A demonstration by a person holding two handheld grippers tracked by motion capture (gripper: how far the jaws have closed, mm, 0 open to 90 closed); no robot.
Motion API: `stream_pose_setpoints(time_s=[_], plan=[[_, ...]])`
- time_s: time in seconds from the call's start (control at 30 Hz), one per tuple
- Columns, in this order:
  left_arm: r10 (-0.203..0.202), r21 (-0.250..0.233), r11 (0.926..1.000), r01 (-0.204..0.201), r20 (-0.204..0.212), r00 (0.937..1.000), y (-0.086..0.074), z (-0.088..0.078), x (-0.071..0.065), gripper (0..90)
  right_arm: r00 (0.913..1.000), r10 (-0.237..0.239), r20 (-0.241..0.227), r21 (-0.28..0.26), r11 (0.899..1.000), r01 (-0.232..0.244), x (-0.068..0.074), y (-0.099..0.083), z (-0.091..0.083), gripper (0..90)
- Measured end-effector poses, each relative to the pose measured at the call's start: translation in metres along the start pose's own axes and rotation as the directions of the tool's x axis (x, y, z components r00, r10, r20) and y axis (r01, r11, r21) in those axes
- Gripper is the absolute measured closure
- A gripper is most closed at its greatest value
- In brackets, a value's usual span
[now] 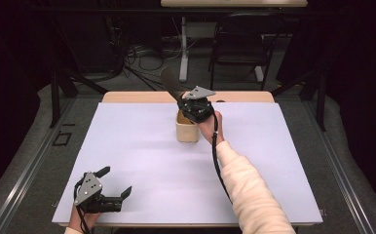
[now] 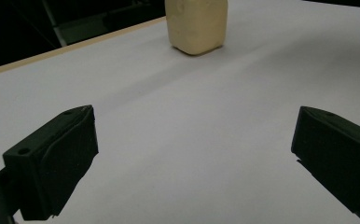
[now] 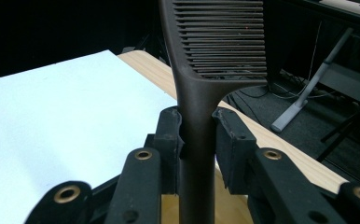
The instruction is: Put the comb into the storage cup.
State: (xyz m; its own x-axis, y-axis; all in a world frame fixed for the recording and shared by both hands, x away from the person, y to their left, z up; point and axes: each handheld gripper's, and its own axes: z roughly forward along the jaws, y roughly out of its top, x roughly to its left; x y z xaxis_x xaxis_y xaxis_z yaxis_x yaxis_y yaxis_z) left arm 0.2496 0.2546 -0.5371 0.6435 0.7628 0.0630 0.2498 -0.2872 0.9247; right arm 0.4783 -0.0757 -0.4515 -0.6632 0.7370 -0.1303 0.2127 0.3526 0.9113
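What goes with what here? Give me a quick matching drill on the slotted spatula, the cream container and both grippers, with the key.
Things:
1. slotted spatula
2. cream container
3. left gripper
4. right gripper

States:
A. jaws wide apart, nothing between them, near table corner
B. stands on the white sheet, mid table
C. clamped by its handle, head raised
D. jaws shut on a dark handle above the container

Pairs: 1-C, 2-B, 3-A, 4-D

The slotted spatula (image 3: 201,84) clamped in the right hand-held gripper (image 3: 197,135) looks like matt dark-brown plastic. Below that hand-held gripper, the cream container (image 1: 186,132) looks smooth and slightly waxy. The tabletop (image 1: 142,161) has a matt white sheet over pale wood edging.
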Motion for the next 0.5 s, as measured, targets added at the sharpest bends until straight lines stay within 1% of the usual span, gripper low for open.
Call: stream_pose_setpoints(time_s=[0.5], plan=[[-0.001,-0.001,1.0000,0.001,-0.001,1.0000,0.0000,0.0001,-0.0002,0.4,0.9999,0.007,-0.010,0.027,1.000,-0.007,0.0011,-0.0071,0.0066,71.7]])
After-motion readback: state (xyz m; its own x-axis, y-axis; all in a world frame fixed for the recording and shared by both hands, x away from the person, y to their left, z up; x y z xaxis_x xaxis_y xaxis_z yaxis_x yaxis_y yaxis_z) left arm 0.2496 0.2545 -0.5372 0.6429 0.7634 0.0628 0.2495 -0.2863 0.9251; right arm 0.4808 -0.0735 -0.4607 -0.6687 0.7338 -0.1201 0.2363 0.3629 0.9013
